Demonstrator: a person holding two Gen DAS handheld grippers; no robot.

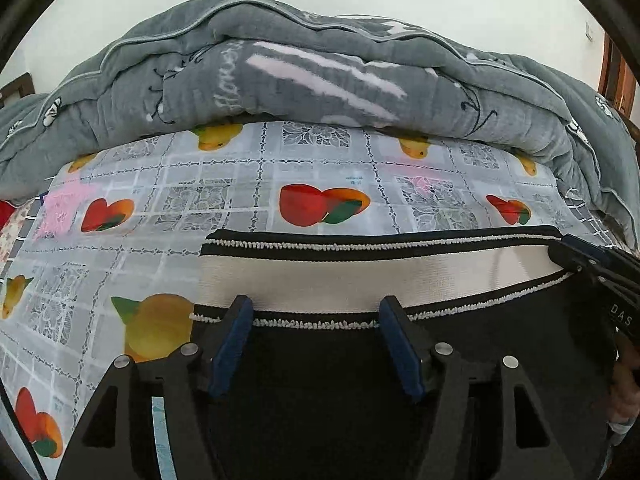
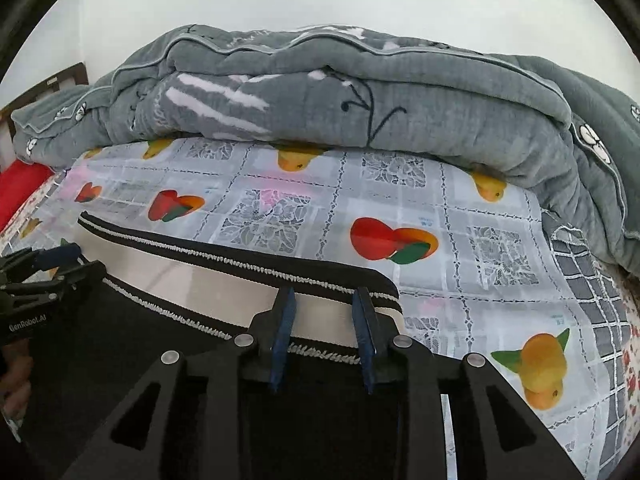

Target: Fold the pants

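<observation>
the pants [image 1: 328, 392] lie flat across the lower half of both frames, black fabric toward the cameras, with the waistband [image 1: 360, 276] running side to side through the middle of each frame. the waistband is a cream strip edged above and below with black bands and pale looped stitching. it rests on the fruit-print cover [image 1: 248, 184], which fills the centre of the frames. a folded grey quilt [image 1: 312, 76] is piled along the upper part of the frames, apart from the waistband.

left gripper [image 1: 316, 312]: lower centre of the left wrist view. its tongs stand wide, blue pads [image 1: 232, 344] apart, tips over the lower edge of the waistband near its left end. nothing is clamped between them. contact with the cloth cannot be confirmed.

right gripper [image 2: 324, 300]: lower centre of the right wrist view. its tongs stand at a narrower gap, but light cream band shows between the pads, so they hold nothing. the tips sit over the waistband near its right end.

each gripper also appears at the edge of the other's view: the right one at centre right of the left view, the left one at centre left of the right view.

reason for placement, as a judgement: the two tools address opposite ends of the same band, so both corners can be taken at once and the fold kept square. the band is the stiffest edge and should bear a pinch without bunching. the task appears to be at an early stage, since the garment lies spread.
</observation>
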